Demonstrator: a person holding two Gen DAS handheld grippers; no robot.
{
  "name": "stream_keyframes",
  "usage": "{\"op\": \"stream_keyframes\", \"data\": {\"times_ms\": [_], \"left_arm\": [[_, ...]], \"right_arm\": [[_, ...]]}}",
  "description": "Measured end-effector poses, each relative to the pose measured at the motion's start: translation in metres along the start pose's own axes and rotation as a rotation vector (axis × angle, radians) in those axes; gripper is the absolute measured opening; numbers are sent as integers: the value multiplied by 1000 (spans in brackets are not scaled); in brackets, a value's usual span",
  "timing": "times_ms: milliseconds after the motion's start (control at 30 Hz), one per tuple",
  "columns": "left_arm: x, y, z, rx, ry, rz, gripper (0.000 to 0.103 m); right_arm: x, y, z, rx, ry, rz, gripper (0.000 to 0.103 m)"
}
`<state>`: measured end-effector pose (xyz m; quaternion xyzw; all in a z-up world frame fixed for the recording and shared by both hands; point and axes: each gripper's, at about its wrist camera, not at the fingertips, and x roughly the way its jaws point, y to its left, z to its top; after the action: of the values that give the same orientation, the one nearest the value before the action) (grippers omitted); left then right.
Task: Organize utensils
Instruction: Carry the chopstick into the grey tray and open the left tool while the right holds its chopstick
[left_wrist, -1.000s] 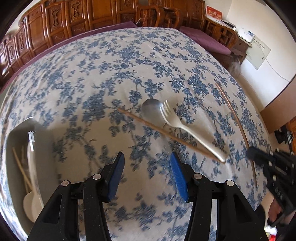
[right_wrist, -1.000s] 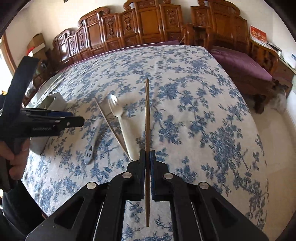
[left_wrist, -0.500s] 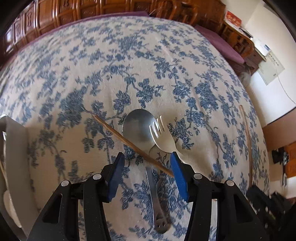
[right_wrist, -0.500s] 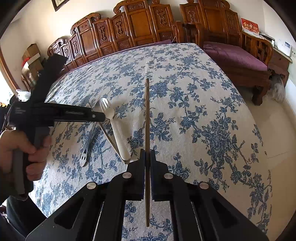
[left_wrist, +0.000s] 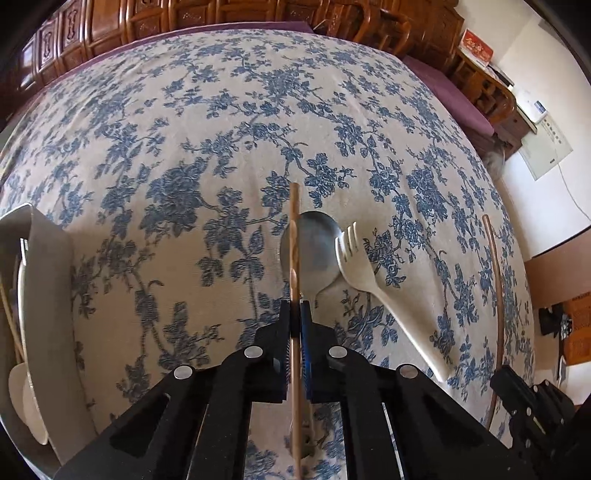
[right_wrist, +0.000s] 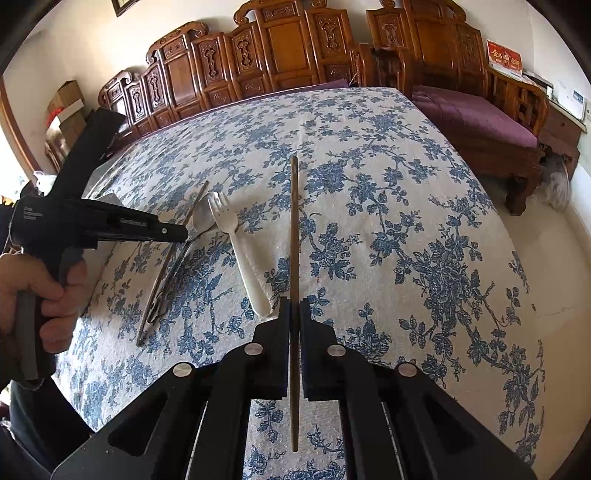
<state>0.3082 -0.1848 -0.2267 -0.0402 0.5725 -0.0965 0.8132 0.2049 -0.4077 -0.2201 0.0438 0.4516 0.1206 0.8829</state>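
My left gripper (left_wrist: 295, 306) points steeply down at the floral tablecloth, its jaws closing, and the pads press on a wooden chopstick (left_wrist: 294, 236). That chopstick crosses the bowl of a metal spoon (left_wrist: 314, 251). A white plastic fork (left_wrist: 373, 280) lies beside the spoon, its tines against the bowl. My right gripper (right_wrist: 294, 304) is shut on a second chopstick (right_wrist: 293, 229), which sticks out ahead over the cloth. In the right wrist view the left gripper (right_wrist: 179, 232) sits over the spoon (right_wrist: 203, 218) and fork (right_wrist: 240, 254).
A grey tray (left_wrist: 48, 295) at the table's left edge holds a white spoon (left_wrist: 26, 398) and chopsticks. Carved wooden chairs (right_wrist: 280, 48) line the far side, and a purple-cushioned bench (right_wrist: 476, 122) stands to the right. A hand (right_wrist: 40, 291) holds the left gripper.
My left gripper came down over the spoon and chopstick, rolled until the chopstick lined up between its fingers, and went from open to shut on it. The right gripper kept still.
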Motion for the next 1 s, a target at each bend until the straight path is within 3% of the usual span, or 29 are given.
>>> {"op": "stream_keyframes", "data": {"times_ms": [467,1000], "left_arm": [[-73,9,-17,130,-114,-11,4],[-155,65,-28,145,-246,-18,4]], "right_arm": [[-14,37,15,-42,-23,1,6],[-16,116,32,-109,-47,30,6]]}}
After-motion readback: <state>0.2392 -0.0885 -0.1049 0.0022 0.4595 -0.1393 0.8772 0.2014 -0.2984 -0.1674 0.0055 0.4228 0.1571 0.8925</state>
